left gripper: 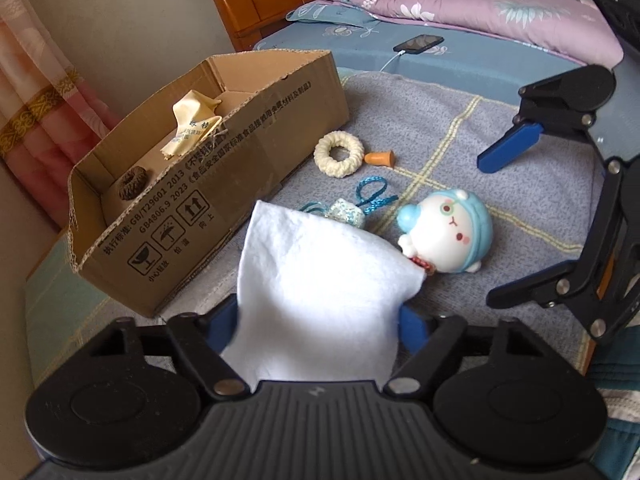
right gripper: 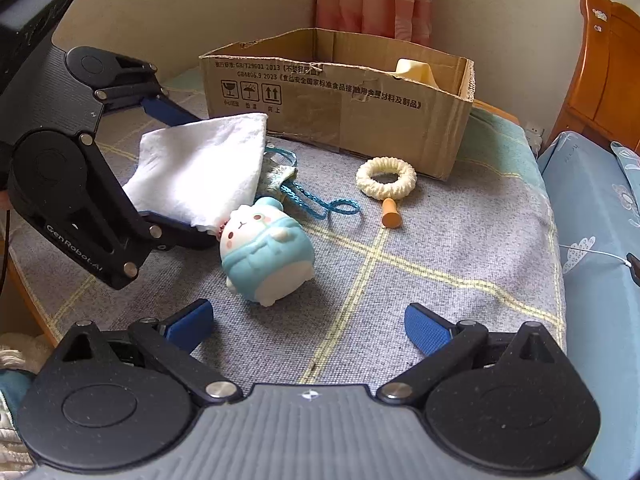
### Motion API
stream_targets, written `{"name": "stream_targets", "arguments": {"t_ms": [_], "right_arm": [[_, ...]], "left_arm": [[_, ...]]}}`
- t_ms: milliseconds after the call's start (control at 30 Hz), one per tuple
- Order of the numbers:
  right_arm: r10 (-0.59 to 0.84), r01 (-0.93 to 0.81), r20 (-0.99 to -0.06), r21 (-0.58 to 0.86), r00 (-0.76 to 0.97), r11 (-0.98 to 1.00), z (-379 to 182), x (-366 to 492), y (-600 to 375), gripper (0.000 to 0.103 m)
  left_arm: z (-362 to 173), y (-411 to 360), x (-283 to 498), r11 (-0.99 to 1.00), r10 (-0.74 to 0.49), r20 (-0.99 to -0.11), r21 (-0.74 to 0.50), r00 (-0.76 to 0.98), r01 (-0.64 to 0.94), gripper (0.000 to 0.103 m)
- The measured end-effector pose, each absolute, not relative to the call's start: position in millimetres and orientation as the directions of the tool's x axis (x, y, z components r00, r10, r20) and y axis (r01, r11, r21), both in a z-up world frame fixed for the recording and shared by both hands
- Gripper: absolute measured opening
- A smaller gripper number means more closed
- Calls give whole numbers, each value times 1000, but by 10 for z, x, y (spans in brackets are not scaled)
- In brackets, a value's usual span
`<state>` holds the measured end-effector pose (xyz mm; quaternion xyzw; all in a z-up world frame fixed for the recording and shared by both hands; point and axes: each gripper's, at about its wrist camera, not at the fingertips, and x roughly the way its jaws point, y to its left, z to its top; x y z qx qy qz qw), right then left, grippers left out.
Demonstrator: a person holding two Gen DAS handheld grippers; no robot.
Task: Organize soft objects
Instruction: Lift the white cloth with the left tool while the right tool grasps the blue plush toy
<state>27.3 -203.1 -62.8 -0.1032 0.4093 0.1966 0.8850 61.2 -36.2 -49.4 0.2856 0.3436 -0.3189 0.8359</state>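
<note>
Presently the white cloth (left gripper: 320, 280) hangs between the blue fingers (right gripper: 168, 111) of the left hand-held gripper (right gripper: 180, 168), which is clamped on it just above the grey checked surface (right gripper: 440, 248). It overlaps a glittery blue-corded pouch (left gripper: 346, 212) and touches the blue-and-white plush toy (right gripper: 264, 252). The right hand-held gripper (right gripper: 308, 324) has its jaws apart and bare; the cardboard box (right gripper: 340, 108), cream knitted ring (right gripper: 386, 178) and small orange piece (right gripper: 390, 212) lie beyond.
</note>
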Motion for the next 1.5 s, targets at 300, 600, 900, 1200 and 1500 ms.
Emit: {"name": "stream_targets", "arguments": {"t_ms": [300, 600, 900, 1200, 1500], "right_arm": [[309, -489, -733, -37, 606, 872, -562, 244, -1915, 97], [338, -549, -724, -66, 601, 833, -570, 289, -1673, 75], [312, -520, -720, -80, 620, 850, -535, 307, -1682, 53], [322, -514, -703, -72, 634, 855, -361, 285, -1784, 52], [324, -489, -645, -89, 692, 868, -54, 379, -1904, 52]], "left_arm": [[-359, -202, 556, 732, -352, -730, 175, 585, 659, 58], [-287, -151, 553, 763, -344, -715, 166, 609, 625, 56], [-249, -123, 537, 773, -331, -722, 162, 608, 613, 55], [-56, -119, 546, 787, -318, -711, 171, 627, 593, 50], [362, -213, 905, 798, -322, -627, 223, 709, 560, 50]]}}
